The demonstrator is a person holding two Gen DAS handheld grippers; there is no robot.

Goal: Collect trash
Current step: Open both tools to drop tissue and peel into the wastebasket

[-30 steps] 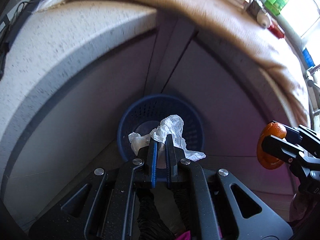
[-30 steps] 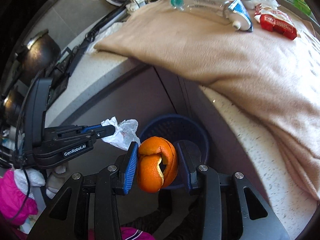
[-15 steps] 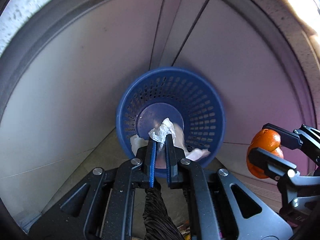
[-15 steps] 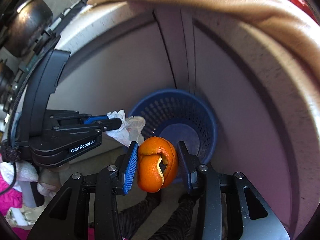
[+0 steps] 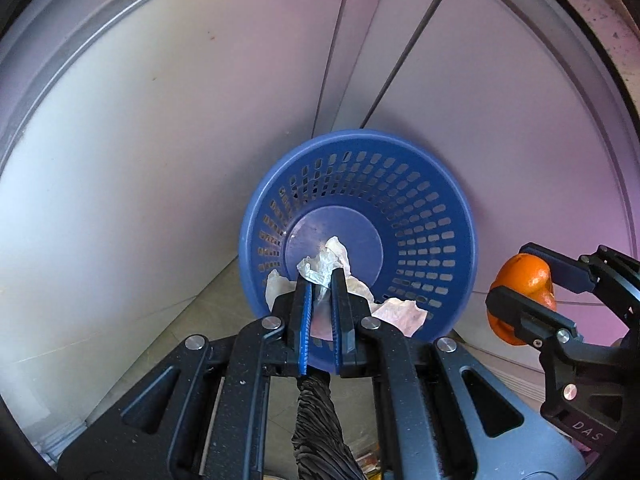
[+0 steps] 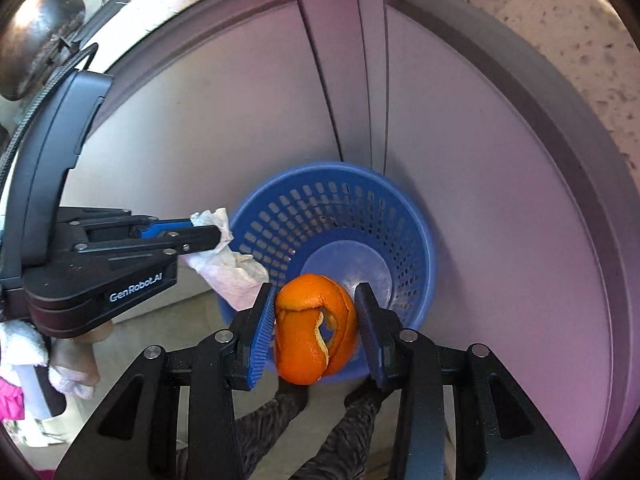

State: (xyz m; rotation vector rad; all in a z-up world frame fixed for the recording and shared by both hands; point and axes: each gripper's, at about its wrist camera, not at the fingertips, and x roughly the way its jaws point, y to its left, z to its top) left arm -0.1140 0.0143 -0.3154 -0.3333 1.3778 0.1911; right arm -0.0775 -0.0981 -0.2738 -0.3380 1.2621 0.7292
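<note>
Trash, two pieces, both held above the basket (image 5: 436, 184), neither dropped.

Item 1: tissue (image 5: 326, 262), crumpled, white. Clenched between the jaws of the left gripper (image 5: 322, 280), which stand almost together. Seen from the left wrist, it hangs over the basket's near rim and floor; loose ends spill out left and right of the fingers.

Item 2: orange peel (image 6: 314, 330), curled, split along its front. Grasped by the right gripper (image 6: 316, 308), blue pad on its left side, black finger on its right. It sits over the near rim of the basket. Jaws parted only by the peel's width.

Basket: blue plastic, round, slotted walls, solid floor, nothing lying inside. It stands on a pale tiled floor (image 5: 224, 312) in a corner where two grey cabinet panels (image 5: 160, 128) meet at a vertical seam, far side of the basket. A speckled countertop (image 6: 560, 20) edge arcs above the panels. A dark pot (image 6: 36, 28) stands on the counter, far left in the right wrist view.

Person: a hand (image 6: 76, 360) below the left gripper body; pink cloth at the left edge.

Change from the earlier frames: both grippers are lower and nearer the basket, which fills more of each view. The beige cloth and the clutter on the counter are out of sight. Both grips are unchanged.
</note>
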